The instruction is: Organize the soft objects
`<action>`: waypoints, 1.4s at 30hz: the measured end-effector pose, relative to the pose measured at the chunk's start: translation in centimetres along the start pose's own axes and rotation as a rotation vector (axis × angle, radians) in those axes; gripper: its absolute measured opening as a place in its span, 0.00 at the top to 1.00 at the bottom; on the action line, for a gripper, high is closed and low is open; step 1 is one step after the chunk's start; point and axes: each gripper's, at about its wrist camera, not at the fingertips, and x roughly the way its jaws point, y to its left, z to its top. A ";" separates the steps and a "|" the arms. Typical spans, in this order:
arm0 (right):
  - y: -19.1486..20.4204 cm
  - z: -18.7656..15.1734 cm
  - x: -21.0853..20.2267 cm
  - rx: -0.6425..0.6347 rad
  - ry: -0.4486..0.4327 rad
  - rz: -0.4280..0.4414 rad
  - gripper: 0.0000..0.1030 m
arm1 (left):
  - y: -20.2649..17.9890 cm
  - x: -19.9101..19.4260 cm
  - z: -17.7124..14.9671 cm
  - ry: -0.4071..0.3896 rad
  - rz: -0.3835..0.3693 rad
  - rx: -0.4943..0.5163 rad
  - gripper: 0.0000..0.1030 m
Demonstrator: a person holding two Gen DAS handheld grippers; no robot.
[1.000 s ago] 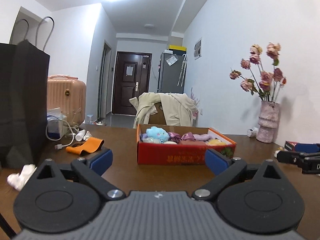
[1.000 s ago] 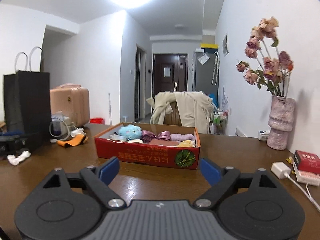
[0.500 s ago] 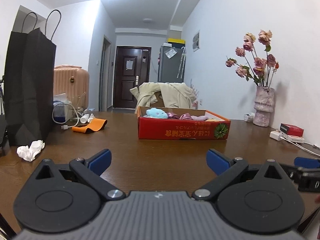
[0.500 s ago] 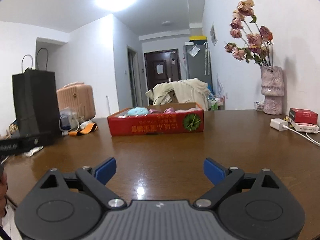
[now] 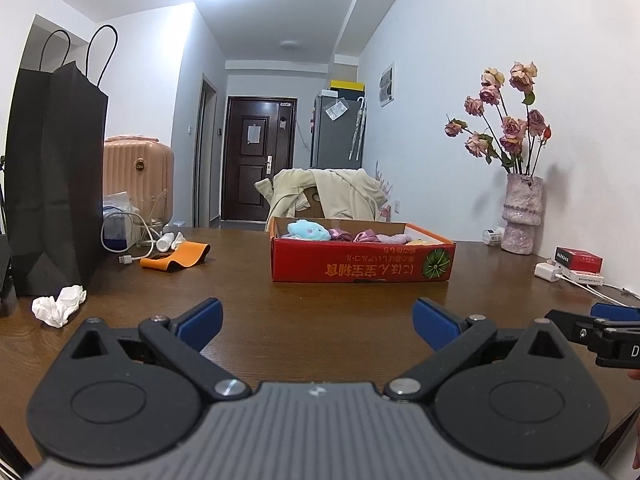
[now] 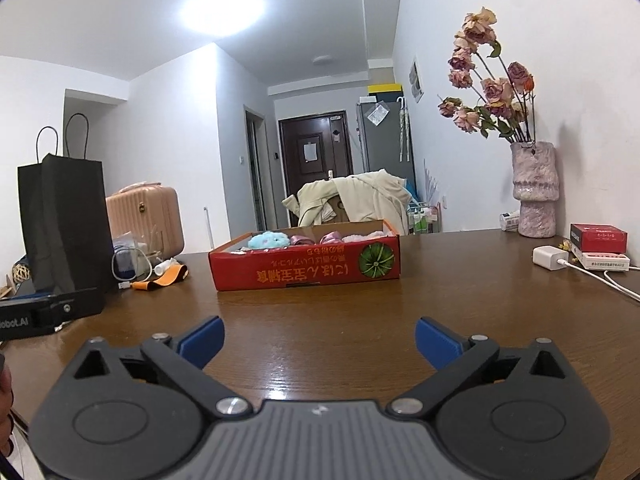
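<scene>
A red cardboard box (image 5: 362, 268) (image 6: 308, 270) stands on the brown table, far ahead of both grippers. In it lie several soft things: a light blue plush toy (image 5: 307, 229) (image 6: 267, 239), pink and purple pieces (image 5: 362, 236) (image 6: 334, 237) and a yellow one (image 5: 418, 242). My left gripper (image 5: 318, 318) is open and empty, low over the near table. My right gripper (image 6: 319, 338) is open and empty too. The right gripper shows at the right edge of the left wrist view (image 5: 600, 330); the left one shows at the left edge of the right wrist view (image 6: 44, 314).
A black paper bag (image 5: 54, 184), a crumpled tissue (image 5: 60, 304), an orange strap (image 5: 176, 258) and a white cable (image 5: 132, 246) are at the left. A vase of dried roses (image 5: 520, 216), a red pack (image 5: 578, 259) and a white charger (image 5: 550, 271) are at the right.
Both grippers have drawn back from the box and sunk lower over the table. The box looks smaller and farther away. Both stayed open.
</scene>
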 end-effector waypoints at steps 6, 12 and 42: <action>0.0 0.0 -0.1 -0.005 0.001 -0.003 0.00 | 0.0 0.0 0.1 -0.003 -0.004 0.003 0.00; 0.1 -0.1 -0.1 -0.006 0.004 0.002 0.00 | 0.0 -0.1 0.1 -0.002 -0.002 0.002 0.00; 0.2 0.1 -0.3 -0.010 -0.012 0.010 0.00 | 0.1 -0.2 0.2 -0.007 -0.011 0.004 0.00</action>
